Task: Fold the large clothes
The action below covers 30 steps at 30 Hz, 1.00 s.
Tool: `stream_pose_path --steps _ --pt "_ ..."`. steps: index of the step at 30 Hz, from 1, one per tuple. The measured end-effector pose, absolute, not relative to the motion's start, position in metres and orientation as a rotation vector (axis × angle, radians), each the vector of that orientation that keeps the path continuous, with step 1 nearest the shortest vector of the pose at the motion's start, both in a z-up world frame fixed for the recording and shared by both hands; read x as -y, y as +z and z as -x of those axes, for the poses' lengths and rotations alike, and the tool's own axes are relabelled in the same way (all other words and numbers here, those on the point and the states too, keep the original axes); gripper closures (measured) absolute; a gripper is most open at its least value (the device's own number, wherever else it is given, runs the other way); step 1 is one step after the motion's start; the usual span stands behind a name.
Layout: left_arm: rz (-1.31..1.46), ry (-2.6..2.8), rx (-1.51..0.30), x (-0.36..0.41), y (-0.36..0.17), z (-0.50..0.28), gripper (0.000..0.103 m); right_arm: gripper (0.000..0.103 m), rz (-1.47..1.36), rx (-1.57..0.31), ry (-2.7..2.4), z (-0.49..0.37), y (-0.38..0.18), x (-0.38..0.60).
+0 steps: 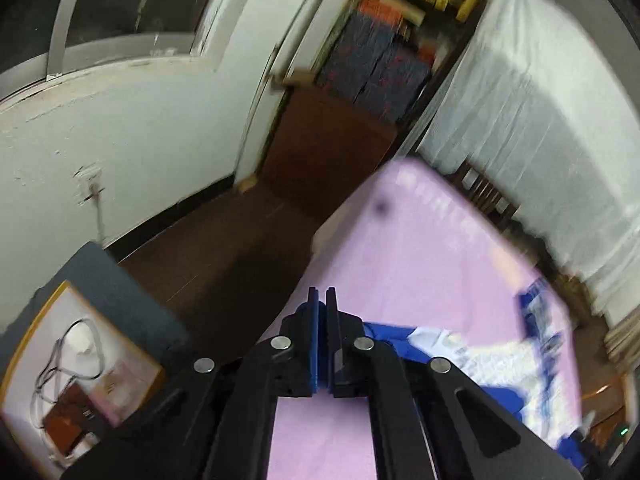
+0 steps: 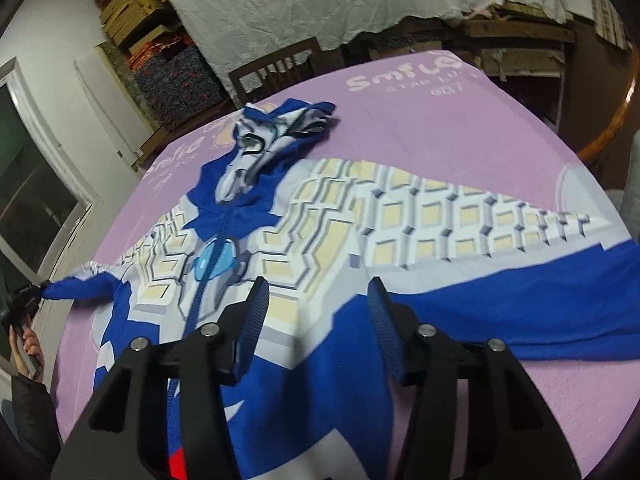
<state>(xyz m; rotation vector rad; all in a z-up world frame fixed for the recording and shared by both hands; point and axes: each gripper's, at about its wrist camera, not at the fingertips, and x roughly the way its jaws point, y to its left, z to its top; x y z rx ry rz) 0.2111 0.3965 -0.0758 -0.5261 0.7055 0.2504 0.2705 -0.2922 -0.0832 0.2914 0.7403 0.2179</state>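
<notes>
A blue, white and cream hooded zip garment (image 2: 320, 216) lies spread face up on a table under a pink cloth (image 2: 440, 120), hood toward the far side, one sleeve stretched to the right. My right gripper (image 2: 318, 300) is open and empty, hovering over the garment's chest. My left gripper (image 2: 24, 300) shows at the far left edge of the right wrist view, shut on the blue cuff of the other sleeve (image 2: 76, 290). In the left wrist view my left gripper (image 1: 322, 300) has its jaws together at the table's edge, with the garment (image 1: 480, 356) trailing to the right.
A wooden chair (image 2: 280, 68) stands behind the table under a white lace cloth (image 2: 320, 0). Stacked boxes and fabric (image 1: 380, 60) fill shelves by a white wall. A brown floor (image 1: 240, 260) lies left of the table. A box with cables (image 1: 76, 364) sits at lower left.
</notes>
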Motion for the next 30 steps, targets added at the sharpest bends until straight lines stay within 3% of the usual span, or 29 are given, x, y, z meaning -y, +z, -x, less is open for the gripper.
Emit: stream_pose_path --steps 4,8,12,15,21,30 --pt "0.576 0.266 -0.730 -0.401 -0.084 -0.202 0.099 0.051 -0.264 -0.806 0.205 -0.279 -0.097 0.284" --pt "0.466 0.362 -0.638 -0.380 -0.046 -0.188 0.095 0.051 -0.281 -0.779 0.208 -0.273 -0.091 0.290" --pt "0.334 0.191 -0.651 -0.315 -0.023 -0.216 0.060 0.051 -0.293 -0.770 0.225 -0.274 -0.085 0.291" --pt "0.255 0.001 -0.753 -0.247 -0.038 -0.256 0.054 0.051 -0.287 -0.778 0.235 -0.281 -0.084 0.285" --pt "0.139 -0.049 -0.938 -0.176 -0.095 -0.313 0.054 0.051 -0.307 -0.836 0.246 -0.314 -0.087 0.284" --pt "0.286 0.137 -0.923 -0.228 -0.104 -0.321 0.054 0.057 -0.315 -0.845 0.085 -0.364 -0.102 0.328"
